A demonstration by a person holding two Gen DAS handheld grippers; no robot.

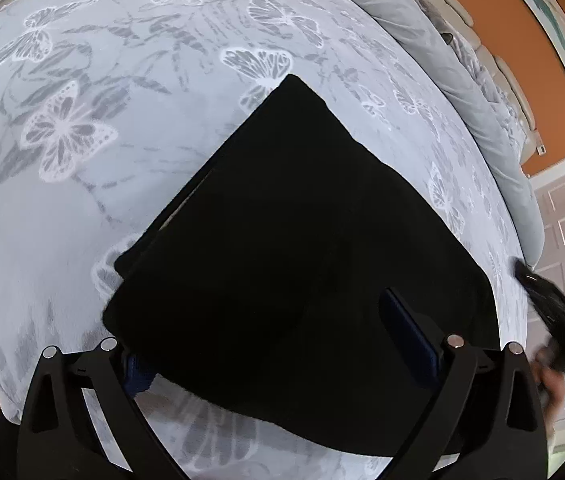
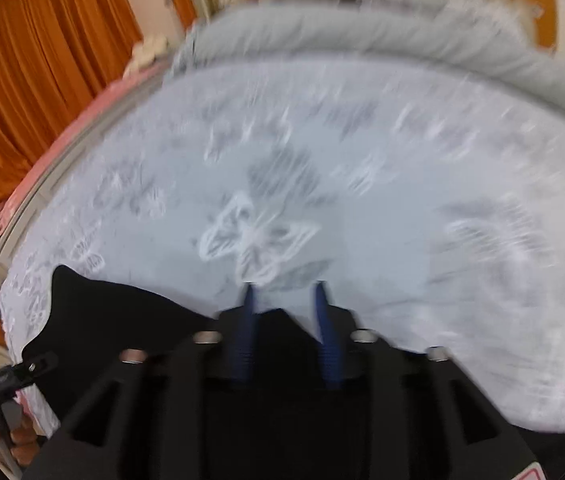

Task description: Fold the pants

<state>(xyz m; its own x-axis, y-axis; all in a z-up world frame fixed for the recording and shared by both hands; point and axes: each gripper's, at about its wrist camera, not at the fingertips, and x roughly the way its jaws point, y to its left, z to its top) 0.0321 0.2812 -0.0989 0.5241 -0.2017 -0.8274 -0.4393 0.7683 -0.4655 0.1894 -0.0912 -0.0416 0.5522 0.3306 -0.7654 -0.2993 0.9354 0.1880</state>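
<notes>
Item: black pants point(image 1: 294, 240), folded on the butterfly bedspread point(image 1: 82, 200); my left gripper point(image 1: 282, 344) spread wide over their near edge, my right gripper point(image 2: 286, 292) parted, empty; I judged squaring edges came next.

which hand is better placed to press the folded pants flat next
Left, probably. Its tongs hang open right over the folded black pants on the bedspread. The right tongs are open with nothing between them, over the pants' edge, in a blurred view.
</notes>
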